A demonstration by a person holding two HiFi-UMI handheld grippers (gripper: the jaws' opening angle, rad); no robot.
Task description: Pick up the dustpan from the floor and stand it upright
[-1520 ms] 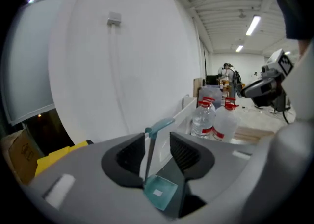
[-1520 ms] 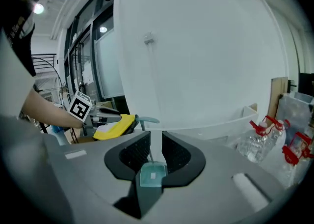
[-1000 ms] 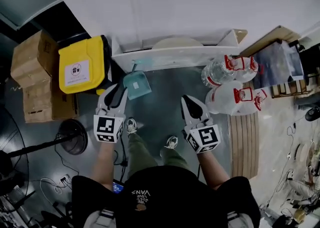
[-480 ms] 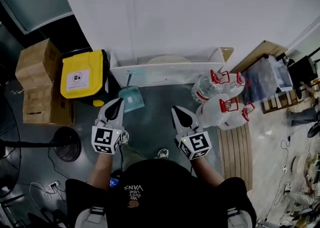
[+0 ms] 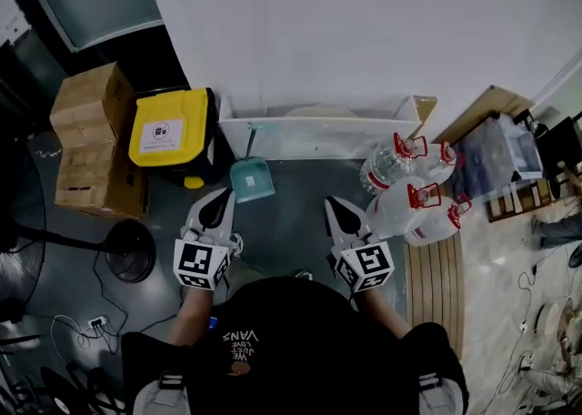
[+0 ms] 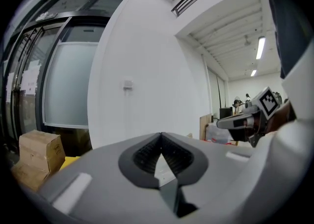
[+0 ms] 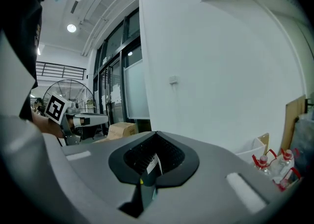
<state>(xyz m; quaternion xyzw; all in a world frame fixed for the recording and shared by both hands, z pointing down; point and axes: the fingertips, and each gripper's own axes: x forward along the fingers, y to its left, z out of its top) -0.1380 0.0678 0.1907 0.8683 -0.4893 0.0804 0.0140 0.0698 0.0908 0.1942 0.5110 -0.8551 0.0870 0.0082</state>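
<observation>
Since earlier, our left gripper point(image 5: 218, 207) has backed off dustpan point(image 5: 252, 178). Left and right gripper point(image 5: 338, 215) are both closed, empty. Dustpan stands just beyond left gripper, handle up against white tray point(image 5: 318, 138). We judge task done.

Seen from above: a person in a black short-sleeved T-shirt point(image 5: 300, 349), with white lettering point(image 5: 242, 343) across the chest at ten o'clock on the shirt and grey shoulder straps point(image 5: 173, 393) with dark buckles at its lower corners. The left gripper point(image 5: 222, 193), at eleven o'clock from the shirt, and the right gripper point(image 5: 333, 203), at one o'clock, share one build. Each has a pale grey shell tapering to a point, a black ribbed recess round the jaws, and at the rear a white cube point(image 5: 201, 264) bearing black square markers. A pale shoe point(image 5: 237, 242) shows at one o'clock from the left cube.
</observation>
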